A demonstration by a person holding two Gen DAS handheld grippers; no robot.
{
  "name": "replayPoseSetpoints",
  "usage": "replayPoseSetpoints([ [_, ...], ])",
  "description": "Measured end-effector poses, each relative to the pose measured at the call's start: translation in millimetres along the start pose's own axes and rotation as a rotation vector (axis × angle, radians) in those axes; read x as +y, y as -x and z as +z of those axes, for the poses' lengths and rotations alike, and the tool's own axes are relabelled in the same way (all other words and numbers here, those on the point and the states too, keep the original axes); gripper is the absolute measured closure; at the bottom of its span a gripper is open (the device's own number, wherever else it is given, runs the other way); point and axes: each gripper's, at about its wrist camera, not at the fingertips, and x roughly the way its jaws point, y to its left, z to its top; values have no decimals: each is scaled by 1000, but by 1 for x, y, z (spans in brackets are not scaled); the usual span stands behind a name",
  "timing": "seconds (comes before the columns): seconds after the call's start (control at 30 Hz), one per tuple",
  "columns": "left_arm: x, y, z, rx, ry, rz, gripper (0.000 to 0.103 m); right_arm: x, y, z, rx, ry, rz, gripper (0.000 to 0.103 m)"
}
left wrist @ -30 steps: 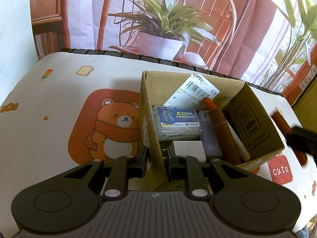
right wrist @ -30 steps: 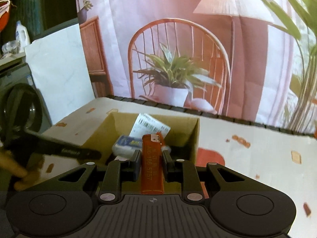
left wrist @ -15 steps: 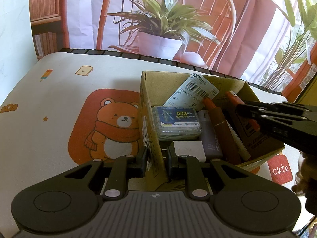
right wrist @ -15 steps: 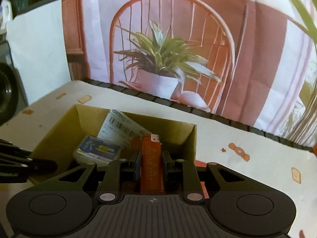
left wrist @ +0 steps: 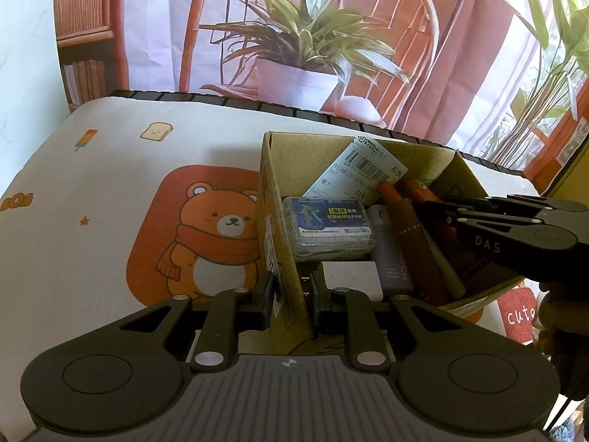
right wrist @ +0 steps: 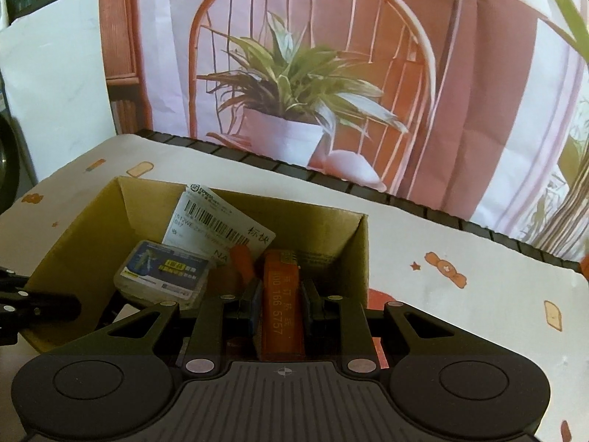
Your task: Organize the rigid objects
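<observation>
While my right gripper (right wrist: 281,304) pinches the orange lighter (right wrist: 282,316) by its long sides, the lighter's far end hangs over the open cardboard box (right wrist: 359,254), near its right-hand wall, printed digits facing up. Fingers closed on the lighter, pads flat against it. From the left wrist view, the same gripper (left wrist: 427,204) reaches in from the right above the box contents, lighter tip (left wrist: 418,191) poking out ahead of it. Box (left wrist: 274,191) holds: a clear plastic case with a blue label (left wrist: 327,230), a grey-purple tube (left wrist: 392,254), a dark red tube with an orange cap (left wrist: 408,235), a white block (left wrist: 353,280) at the near end, and a barcode shipping label (left wrist: 359,175) leaning on the far wall. My left gripper (left wrist: 289,293) is clamped on the box's near-left wall, one finger outside, one inside, closed tight on the cardboard. Box sits on the desk (left wrist: 110,169), on a cloth printed with a bear in a scarf (left wrist: 217,246). Behind the desk, a backdrop showing a potted plant (left wrist: 305,55) on a chair.
</observation>
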Motion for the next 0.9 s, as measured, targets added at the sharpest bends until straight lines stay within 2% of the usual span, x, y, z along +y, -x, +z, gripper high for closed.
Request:
replayPoseSetpoints([
  [0.2,-1,0,0,0,0,0,82,5,9,-2,-41,8,-25,73],
  [0.3,-1,0,-1,-1,2,-1,82,6,19,-4,-70,-11,-31,64],
  [0.37,-1,0,-1,-1,2,-1,82,5,28,-7,-100,-34,-38,48],
  [0.5,-1,0,-1,-1,2,0,82,2,48,-12,-154,-69,-52,34],
  [0.57,-1,0,-1,-1,3,-1,82,0,59,-17,-182,-86,-69,21],
  [0.73,-2,0,-1,0,2,0,82,-4,84,-31,-231,-101,-93,10],
  [0.9,-1,0,0,-1,2,0,82,-4,104,-52,-229,-105,-109,1],
])
